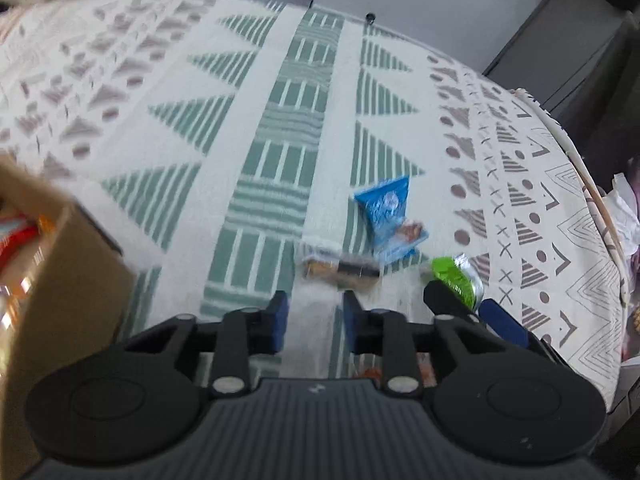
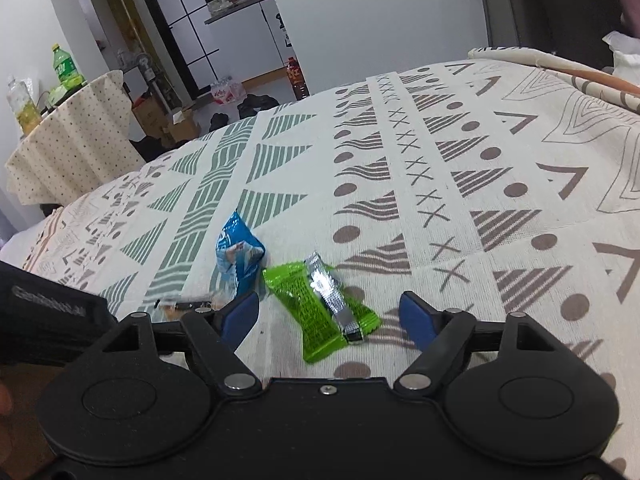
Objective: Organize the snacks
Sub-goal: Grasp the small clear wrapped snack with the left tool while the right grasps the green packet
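Three snack packets lie on the patterned cloth. A blue packet (image 1: pixel 390 216) (image 2: pixel 238 252) lies farthest. A clear packet with a dark and tan bar (image 1: pixel 340 268) (image 2: pixel 180 305) lies just ahead of my left gripper (image 1: pixel 316 316), which is open and empty. A green packet with a silver end (image 1: pixel 456 276) (image 2: pixel 320 300) lies between the blue fingertips of my right gripper (image 2: pixel 330 316), which is open wide around it without touching. The right gripper's fingers (image 1: pixel 502 322) also show in the left wrist view.
A cardboard box (image 1: pixel 60 280) holding red and orange packets stands at the left. The patterned cloth (image 2: pixel 480 184) covers the whole surface; its edge drops off at the right. A small covered table with bottles (image 2: pixel 64 132) stands beyond the far left edge.
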Motion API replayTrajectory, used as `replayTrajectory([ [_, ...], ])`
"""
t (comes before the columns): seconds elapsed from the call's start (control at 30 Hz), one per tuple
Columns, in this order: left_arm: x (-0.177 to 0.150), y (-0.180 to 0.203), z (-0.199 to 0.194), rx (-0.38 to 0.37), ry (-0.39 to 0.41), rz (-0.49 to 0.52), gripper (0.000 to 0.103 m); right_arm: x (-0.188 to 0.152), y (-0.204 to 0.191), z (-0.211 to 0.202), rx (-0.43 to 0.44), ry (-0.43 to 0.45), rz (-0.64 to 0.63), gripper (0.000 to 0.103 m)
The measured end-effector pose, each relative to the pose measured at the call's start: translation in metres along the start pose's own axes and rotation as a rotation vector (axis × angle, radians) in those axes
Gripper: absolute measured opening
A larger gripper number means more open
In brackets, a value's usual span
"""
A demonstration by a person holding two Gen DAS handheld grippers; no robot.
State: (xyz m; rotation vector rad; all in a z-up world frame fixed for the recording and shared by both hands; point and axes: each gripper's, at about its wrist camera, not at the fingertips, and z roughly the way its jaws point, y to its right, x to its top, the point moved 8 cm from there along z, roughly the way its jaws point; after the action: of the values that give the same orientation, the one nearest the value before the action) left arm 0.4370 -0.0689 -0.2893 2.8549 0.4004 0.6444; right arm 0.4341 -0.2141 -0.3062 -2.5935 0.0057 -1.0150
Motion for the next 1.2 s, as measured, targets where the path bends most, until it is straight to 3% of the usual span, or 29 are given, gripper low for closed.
replayTrajectory([
  [0.03, 0.003, 0.002, -0.001, 0.002, 0.009, 0.016, 0.053, 0.001, 0.0, 0.001, -0.002, 0.0, 0.001, 0.061],
  [0.1, 0.007, 0.004, 0.0, 0.006, 0.011, 0.018, 0.071, 0.001, 0.002, 0.0, 0.001, -0.007, 0.007, 0.044],
  [0.2, 0.011, 0.005, 0.003, -0.001, 0.006, -0.02, 0.075, 0.0, 0.004, -0.002, 0.019, -0.023, 0.026, 0.036],
  [0.43, 0.012, 0.003, 0.011, 0.008, 0.019, -0.208, 0.075, -0.002, 0.002, -0.008, 0.008, -0.053, 0.022, 0.035],
  [0.57, 0.013, 0.01, 0.016, 0.017, 0.032, -0.257, 0.073, -0.003, 0.004, -0.008, 0.014, -0.064, 0.038, 0.035],
  [0.67, 0.017, 0.012, 0.019, 0.049, 0.061, -0.267, 0.059, -0.002, 0.006, -0.008, 0.023, -0.067, 0.048, 0.035],
  [0.7, 0.017, 0.01, 0.019, 0.078, 0.069, -0.271, 0.046, -0.002, 0.007, -0.008, 0.027, -0.068, 0.055, 0.035],
  [0.73, 0.018, 0.011, 0.022, 0.081, 0.065, -0.274, 0.04, -0.002, 0.008, -0.007, 0.03, -0.069, 0.061, 0.035],
  [0.8, 0.018, 0.014, 0.029, 0.049, 0.039, -0.286, 0.038, -0.002, 0.007, -0.007, 0.029, -0.068, 0.052, 0.035],
  [1.2, 0.026, 0.027, 0.049, 0.151, 0.003, -0.216, 0.046, -0.002, 0.008, -0.006, 0.039, -0.074, 0.059, 0.036],
])
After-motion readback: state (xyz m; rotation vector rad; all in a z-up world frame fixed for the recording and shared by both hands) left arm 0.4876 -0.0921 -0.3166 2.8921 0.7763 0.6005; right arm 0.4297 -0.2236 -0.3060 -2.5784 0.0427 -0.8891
